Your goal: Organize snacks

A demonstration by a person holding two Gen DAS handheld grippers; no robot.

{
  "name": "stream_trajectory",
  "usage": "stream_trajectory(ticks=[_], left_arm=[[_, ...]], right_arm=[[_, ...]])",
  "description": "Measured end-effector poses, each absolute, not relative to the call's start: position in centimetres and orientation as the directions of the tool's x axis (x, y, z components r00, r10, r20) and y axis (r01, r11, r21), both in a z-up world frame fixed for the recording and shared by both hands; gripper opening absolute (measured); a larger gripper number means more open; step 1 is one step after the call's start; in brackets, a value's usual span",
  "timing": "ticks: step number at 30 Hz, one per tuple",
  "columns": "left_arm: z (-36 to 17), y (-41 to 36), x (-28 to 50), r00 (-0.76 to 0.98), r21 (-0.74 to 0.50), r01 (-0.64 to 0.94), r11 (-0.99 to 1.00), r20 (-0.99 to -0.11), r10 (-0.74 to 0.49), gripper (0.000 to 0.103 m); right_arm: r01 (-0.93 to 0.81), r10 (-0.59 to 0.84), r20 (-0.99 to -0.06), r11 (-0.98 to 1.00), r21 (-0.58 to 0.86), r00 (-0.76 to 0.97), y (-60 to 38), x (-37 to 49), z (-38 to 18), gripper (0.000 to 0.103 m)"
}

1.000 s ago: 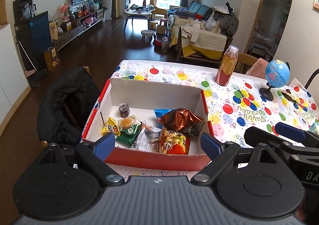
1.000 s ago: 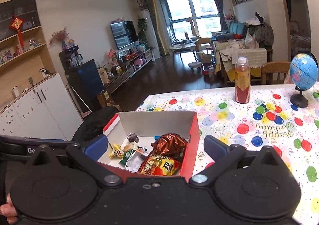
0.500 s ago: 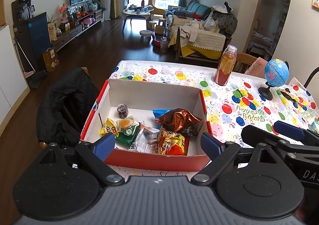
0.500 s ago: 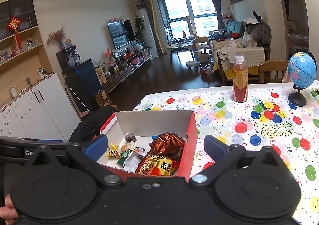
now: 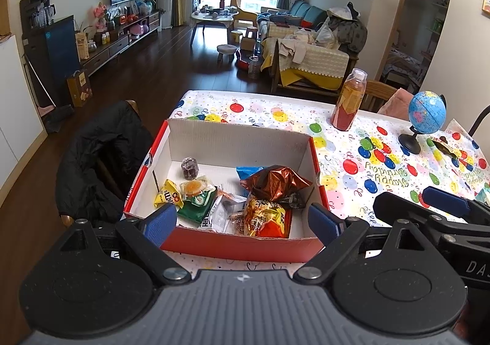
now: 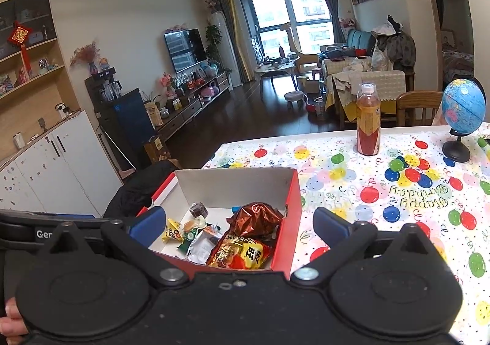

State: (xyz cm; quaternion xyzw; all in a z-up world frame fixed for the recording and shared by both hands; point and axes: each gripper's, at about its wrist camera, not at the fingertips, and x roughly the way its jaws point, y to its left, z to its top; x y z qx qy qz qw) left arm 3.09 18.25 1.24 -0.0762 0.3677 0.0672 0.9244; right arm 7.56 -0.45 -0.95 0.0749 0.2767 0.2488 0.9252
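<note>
A red cardboard box (image 5: 242, 245) (image 6: 294, 210) with a white inside sits at the table's near left corner. It holds several snack packets: a brown foil bag (image 5: 275, 182) (image 6: 255, 218), an orange-yellow bag (image 5: 265, 218) (image 6: 242, 254), a green packet (image 5: 196, 202), a yellow packet (image 5: 165, 195) and a small dark cake (image 5: 189, 167). My left gripper (image 5: 243, 221) hangs open just in front of the box with nothing between its blue pads. My right gripper (image 6: 239, 222) is open too, above the box's near right corner, and it shows at the right of the left wrist view (image 5: 444, 204).
A balloon-print cloth (image 5: 361, 161) (image 6: 382, 179) covers the table. An orange drink bottle (image 5: 349, 100) (image 6: 368, 121) and a blue globe (image 5: 425, 114) (image 6: 462, 112) stand at the far side. A chair with a black jacket (image 5: 101, 161) stands left of the box.
</note>
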Motion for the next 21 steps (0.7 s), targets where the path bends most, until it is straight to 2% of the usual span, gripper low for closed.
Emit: stream_trajectory(ticks=[21], left_arm=[[0.78, 17.91, 3.16, 0.716, -0.097, -0.180, 0.979, -0.696, 0.062, 0.093]], right_arm=[[-0.415, 0.501, -0.479, 0.865, 0.281, 0.721, -0.51, 7.60, -1.05, 0.103]])
